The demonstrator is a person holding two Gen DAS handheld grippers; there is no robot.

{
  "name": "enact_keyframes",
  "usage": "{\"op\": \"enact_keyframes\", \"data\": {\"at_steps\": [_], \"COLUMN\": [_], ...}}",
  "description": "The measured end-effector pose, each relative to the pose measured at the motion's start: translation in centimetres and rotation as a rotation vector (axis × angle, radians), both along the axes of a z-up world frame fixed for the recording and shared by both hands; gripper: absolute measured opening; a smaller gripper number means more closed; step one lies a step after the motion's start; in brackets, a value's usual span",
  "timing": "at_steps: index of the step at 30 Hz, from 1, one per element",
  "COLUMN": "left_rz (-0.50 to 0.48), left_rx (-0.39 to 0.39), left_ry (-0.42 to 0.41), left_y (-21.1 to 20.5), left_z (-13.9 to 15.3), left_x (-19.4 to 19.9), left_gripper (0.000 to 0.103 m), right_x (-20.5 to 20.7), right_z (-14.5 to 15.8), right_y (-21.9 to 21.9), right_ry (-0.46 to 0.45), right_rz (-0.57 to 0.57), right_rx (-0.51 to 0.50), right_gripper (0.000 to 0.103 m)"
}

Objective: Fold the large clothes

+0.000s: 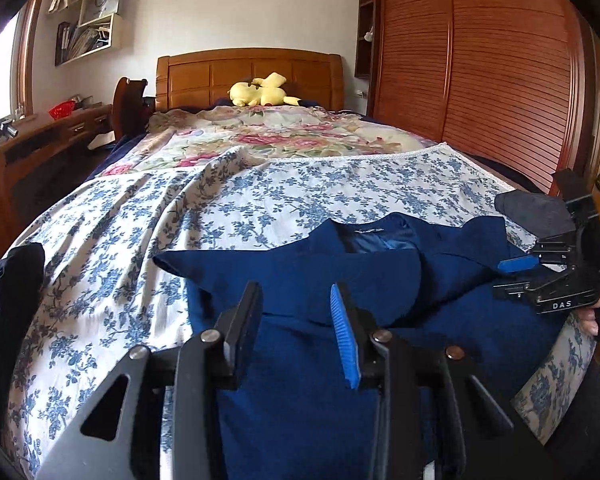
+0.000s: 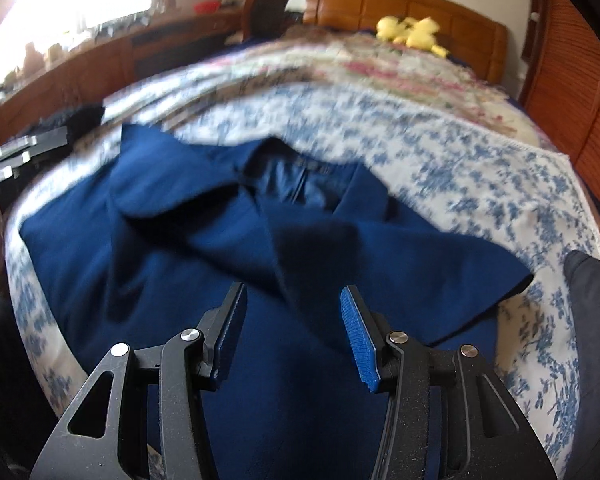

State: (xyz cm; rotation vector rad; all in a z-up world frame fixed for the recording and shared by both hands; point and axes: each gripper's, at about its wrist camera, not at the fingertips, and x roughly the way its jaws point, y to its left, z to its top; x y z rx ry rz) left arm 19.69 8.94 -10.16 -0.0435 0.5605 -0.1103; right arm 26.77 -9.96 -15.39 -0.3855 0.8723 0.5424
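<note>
One navy jacket (image 1: 308,280) lies spread on the blue-flowered sheet (image 1: 140,232) at lower centre, both the left gripper (image 1: 296,300) and right gripper (image 2: 294,304) hovering agape and empty, "DAS" readable on the right one, its collar label too blurred, one yellow plush toy (image 1: 262,90) at upper centre.

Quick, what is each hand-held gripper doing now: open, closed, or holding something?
Left hand-held gripper: open, empty, above the blue jacket.
Right hand-held gripper: open, empty, also above it.
</note>
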Motion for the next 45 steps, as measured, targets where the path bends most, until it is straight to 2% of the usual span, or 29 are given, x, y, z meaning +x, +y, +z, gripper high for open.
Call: {"op": "enact_keyframes", "data": {"at_steps": [2,3,4,5,6,7,11,17,20,24,28,30,32,34,39,41,43,45], "left_rz": [-0.002,-0.007,-0.013,-0.016,-0.017,-0.017,-0.02,-0.004,0.001,0.004,0.011,0.014,0.018,0.025,0.039,0.047,0.058,0.068], "left_rx": [0.008,0.009,0.007,0.005,0.004,0.004,-0.005,0.0,0.001,0.0,-0.005,-0.007,-0.01,-0.015,-0.026,-0.027,-0.026,-0.025], "left_ry": [0.0,0.003,0.008,0.009,0.01,0.011,0.005,0.004,0.007,0.01,0.017,0.015,0.013,0.013,0.011,0.01,0.012,0.013], "left_y": [0.3,0.4,0.5,0.6,0.6,0.7,0.9,1.3,1.5,1.7,2.2,2.4,2.7,3.0,3.8,4.1,4.5,4.9], "left_z": [-0.2,-0.3,-0.4,-0.5,-0.5,-0.5,-0.4,-0.4,-0.5,-0.6,-0.8,-0.8,-0.8,-0.7,-0.6,-0.6,-0.7,-0.7], "left_x": [-0.1,-0.1,0.0,0.0,0.0,0.0,0.1,0.2,0.2,0.2,0.2,0.1,0.0,0.0,-0.2,-0.3,-0.4,-0.5], "left_gripper": [0.034,0.034,0.034,0.034,0.034,0.034,0.034,0.034,0.034,0.034,0.034,0.034,0.034,0.034,0.034,0.034,0.034,0.034], "right_x": [0.5,0.7,1.1,1.4,1.7,2.0,3.7,7.5,9.6,11.9,13.2,13.4,13.1,12.2,9.5,8.0,6.6,5.1], "right_z": [-0.6,-0.6,-0.7,-0.6,-0.4,-0.1,1.5,4.5,5.9,6.9,7.0,6.8,6.6,6.5,6.1,5.6,4.9,3.9], "right_y": [0.0,-0.2,-0.3,-0.4,-0.5,-0.5,-0.3,2.0,3.5,5.5,7.0,7.5,7.7,7.6,8.2,8.8,9.7,10.8], "right_ry": [0.011,0.022,0.025,0.017,0.014,0.006,-0.041,-0.14,-0.179,-0.183,-0.18,-0.172,-0.168,-0.16,-0.148,-0.131,-0.109,-0.083], "right_rz": [-0.009,-0.012,-0.02,-0.027,-0.024,-0.023,-0.05,-0.06,-0.065,-0.054,-0.079,-0.09,-0.092,-0.073,-0.008,0.04,0.085,0.131], "right_rx": [-0.036,-0.036,-0.047,-0.065,-0.07,-0.069,-0.066,-0.077,-0.049,0.007,0.006,-0.008,-0.01,0.016,0.028,0.045,0.052,0.058], "right_gripper": [0.049,0.045,0.032,0.025,0.01,0.005,0.002,0.002,0.002,0.002,0.002,0.003,0.008,0.018,0.026,0.033,0.05,0.054]}}
